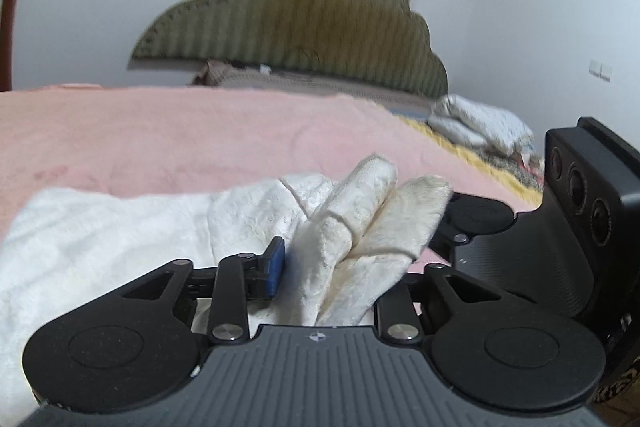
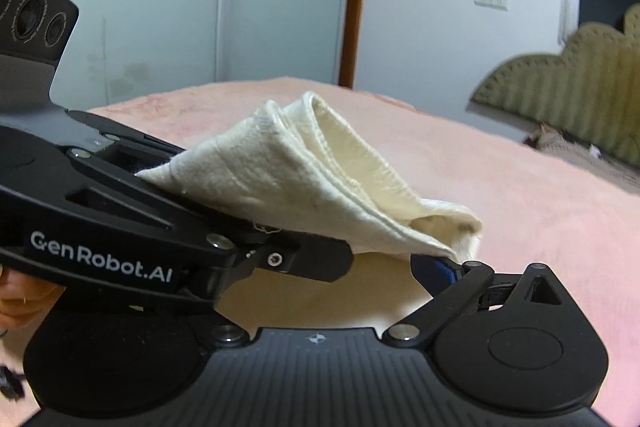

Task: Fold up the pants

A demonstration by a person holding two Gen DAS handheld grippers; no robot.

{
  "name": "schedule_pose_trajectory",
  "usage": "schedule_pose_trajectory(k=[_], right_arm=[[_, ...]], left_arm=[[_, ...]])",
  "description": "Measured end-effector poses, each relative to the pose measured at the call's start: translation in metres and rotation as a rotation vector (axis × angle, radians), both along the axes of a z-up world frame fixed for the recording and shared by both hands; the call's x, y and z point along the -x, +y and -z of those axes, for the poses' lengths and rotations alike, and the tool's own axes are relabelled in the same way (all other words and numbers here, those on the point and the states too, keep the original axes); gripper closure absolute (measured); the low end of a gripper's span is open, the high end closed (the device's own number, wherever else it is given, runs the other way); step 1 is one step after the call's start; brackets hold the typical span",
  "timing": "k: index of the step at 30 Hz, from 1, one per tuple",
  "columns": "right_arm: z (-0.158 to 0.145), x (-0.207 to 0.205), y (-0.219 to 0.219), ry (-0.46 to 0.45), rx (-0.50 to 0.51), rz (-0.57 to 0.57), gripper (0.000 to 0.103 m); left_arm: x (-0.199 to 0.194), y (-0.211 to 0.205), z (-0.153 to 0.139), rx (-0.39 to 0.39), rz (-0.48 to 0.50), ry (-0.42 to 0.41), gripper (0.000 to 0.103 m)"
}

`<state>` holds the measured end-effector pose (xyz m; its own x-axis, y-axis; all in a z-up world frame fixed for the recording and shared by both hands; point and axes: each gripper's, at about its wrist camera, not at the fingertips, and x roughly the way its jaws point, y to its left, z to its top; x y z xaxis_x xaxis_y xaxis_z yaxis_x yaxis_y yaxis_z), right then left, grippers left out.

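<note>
**Cream pants between two hand-held grippers above a pink bed cover**

Where the two views meet, the cream-white plush fabric pants (image 1: 344, 227) are bunched over the pink fleece bed cover (image 1: 160, 131); the black left gripper (image 1: 340, 267) has folded hems between its parted jaws, pads not pressing; the black right gripper (image 2: 404, 259) meets the same cloth, its grip impossible to judge; an olive scalloped headboard (image 1: 288, 23) stands behind.
</note>
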<state>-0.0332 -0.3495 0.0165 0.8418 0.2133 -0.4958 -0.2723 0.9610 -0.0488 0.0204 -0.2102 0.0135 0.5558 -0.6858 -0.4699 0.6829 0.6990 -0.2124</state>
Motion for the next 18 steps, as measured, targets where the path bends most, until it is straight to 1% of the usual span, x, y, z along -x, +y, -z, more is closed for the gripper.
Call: schedule_pose_trajectory(k=[4,6,8,10,13,15,16,18], right_arm=[[0.002,0.023,-0.02,0.036,-0.002,0.064,0.001],[0.001,0.037,-0.032,0.057,-0.014,0.11,0.001],[0.0,0.052,-0.044,0.081,-0.036,0.156,0.001],[-0.001,0.065,-0.057,0.096,-0.048,0.201,0.001],[0.0,0.08,-0.07,0.103,-0.043,0.298,0.001],[-0.001,0.089,-0.077,0.086,-0.069,0.375,0.001],[-0.002,0.093,-0.079,0.074,-0.085,0.41,0.001],[-0.004,0.096,-0.078,0.044,-0.128,0.461,0.001]], left_arm=[[0.006,-0.005,0.01,-0.037,0.054,-0.001,0.057],[0.01,-0.01,0.012,-0.031,0.09,-0.006,0.053],[0.019,-0.012,0.014,-0.032,0.115,-0.028,0.045],[0.029,-0.011,0.015,-0.008,0.159,-0.062,0.042],[0.04,-0.009,0.008,0.011,0.205,-0.079,0.039],[0.042,-0.002,0.003,0.02,0.205,-0.072,0.033],[0.041,0.002,0.0,0.022,0.19,-0.068,0.028],[0.038,0.016,-0.007,0.033,0.143,-0.075,0.026]])
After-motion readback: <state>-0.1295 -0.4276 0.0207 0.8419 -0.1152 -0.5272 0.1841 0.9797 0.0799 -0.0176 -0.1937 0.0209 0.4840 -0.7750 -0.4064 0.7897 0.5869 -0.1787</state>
